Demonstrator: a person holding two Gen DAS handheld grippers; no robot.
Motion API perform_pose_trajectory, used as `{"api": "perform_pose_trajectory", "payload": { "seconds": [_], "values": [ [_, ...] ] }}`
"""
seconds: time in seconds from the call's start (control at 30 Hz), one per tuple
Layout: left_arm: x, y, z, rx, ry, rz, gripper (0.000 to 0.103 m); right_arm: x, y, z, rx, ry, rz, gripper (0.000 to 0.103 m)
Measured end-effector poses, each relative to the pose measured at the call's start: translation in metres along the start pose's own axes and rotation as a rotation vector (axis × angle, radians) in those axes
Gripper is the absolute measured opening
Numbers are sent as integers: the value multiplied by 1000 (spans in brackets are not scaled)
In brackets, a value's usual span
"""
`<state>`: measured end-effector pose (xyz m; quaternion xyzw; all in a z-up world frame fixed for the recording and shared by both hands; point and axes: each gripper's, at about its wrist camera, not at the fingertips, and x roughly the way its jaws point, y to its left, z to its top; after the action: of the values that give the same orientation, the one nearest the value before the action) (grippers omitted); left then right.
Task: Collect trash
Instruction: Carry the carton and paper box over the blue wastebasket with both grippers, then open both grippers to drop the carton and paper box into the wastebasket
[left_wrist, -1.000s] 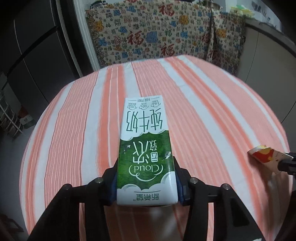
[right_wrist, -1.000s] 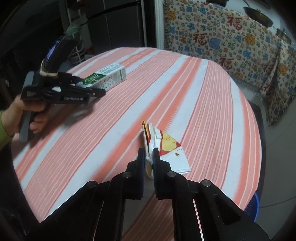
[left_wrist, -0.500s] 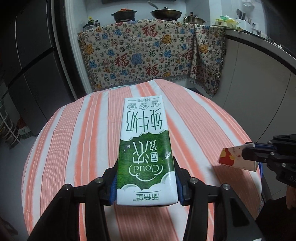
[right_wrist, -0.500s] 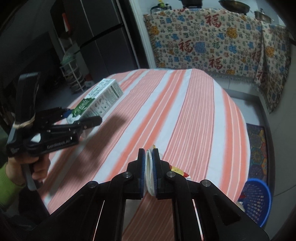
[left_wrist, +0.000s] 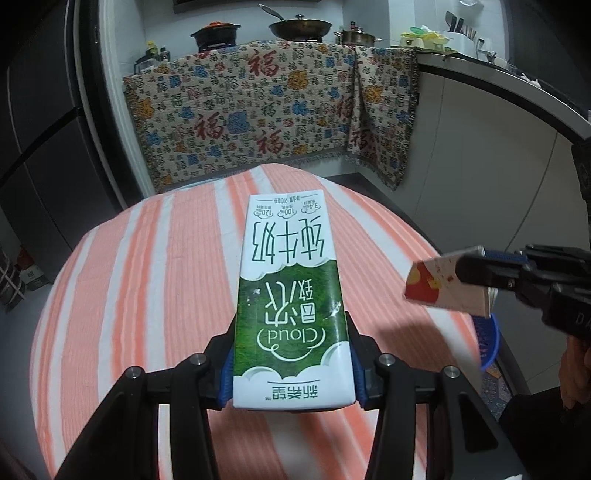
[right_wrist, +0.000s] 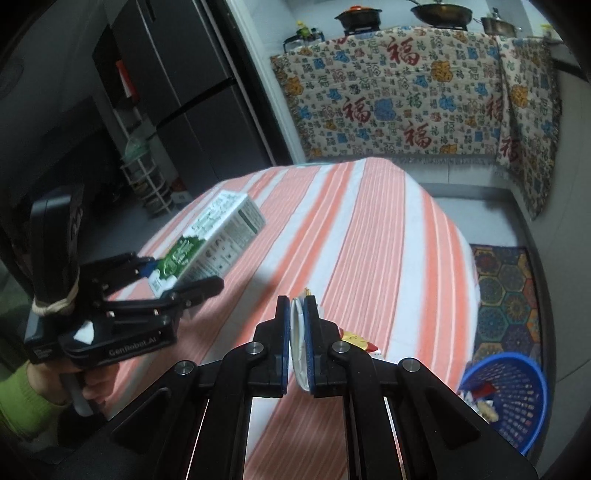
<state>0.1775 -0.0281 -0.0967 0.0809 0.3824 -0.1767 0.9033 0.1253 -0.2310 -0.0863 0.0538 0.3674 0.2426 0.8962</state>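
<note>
Looking along the left gripper (left_wrist: 291, 363) first: fingers (left_wrist: 226, 373) partly apart, clamped on either side of a green-and-white milk carton (left_wrist: 291, 310), held lengthwise and pointing away from the camera, raised above the round desk (left_wrist: 147, 280) with its orange-and-white striped cloth. Off to the right edge, the right gripper (left_wrist: 476, 275), pinching a flattened red, yellow and white paper wrapper (left_wrist: 443, 288) out past the rim of the desk; below it, a sliver of a blue basket (left_wrist: 489, 343) on the floor. Behind the desk, a patterned cloth (left_wrist: 266, 122) draped over a counter carrying pots and a pan. Turning to the right wrist view: fingers (right_wrist: 282, 339) of the right gripper (right_wrist: 298, 347) squeezed almost together on the thin white edge of the wrapper (right_wrist: 297, 343), with a bit of its red and yellow print hanging out on the right, above the near edge of the desk (right_wrist: 369, 229). At left, the left gripper (right_wrist: 177, 280) in a hand (right_wrist: 92, 384) with a green sleeve, gripping the carton (right_wrist: 210, 240) over the desk's left side. At lower right, the blue basket (right_wrist: 517, 398) on the floor beside the desk, already with scraps inside, next to a patterned mat (right_wrist: 506, 291).
</note>
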Motion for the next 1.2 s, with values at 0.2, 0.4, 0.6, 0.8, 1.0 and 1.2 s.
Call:
{"api": "perform_pose_trajectory", "payload": {
  "seconds": [0.2,0.4,0.6,0.8,1.0,1.2],
  "values": [
    [14,-59,10,58,34,-134,48,-46,-51,4,76,-49,-103,6],
    [41,-151,23,148,75,-293,48,-86,-128,-14,223,-17,-230,6],
    [87,-234,27,190,162,-427,49,-102,-206,-48,382,49,-331,6],
    [151,-291,19,217,242,-496,54,-91,-274,-80,551,84,-311,14],
    [174,-301,24,140,208,-498,60,-108,-298,-102,643,54,-359,55],
    [140,-292,26,172,105,-410,87,-137,-286,-104,609,5,-463,98]
  ]
}}
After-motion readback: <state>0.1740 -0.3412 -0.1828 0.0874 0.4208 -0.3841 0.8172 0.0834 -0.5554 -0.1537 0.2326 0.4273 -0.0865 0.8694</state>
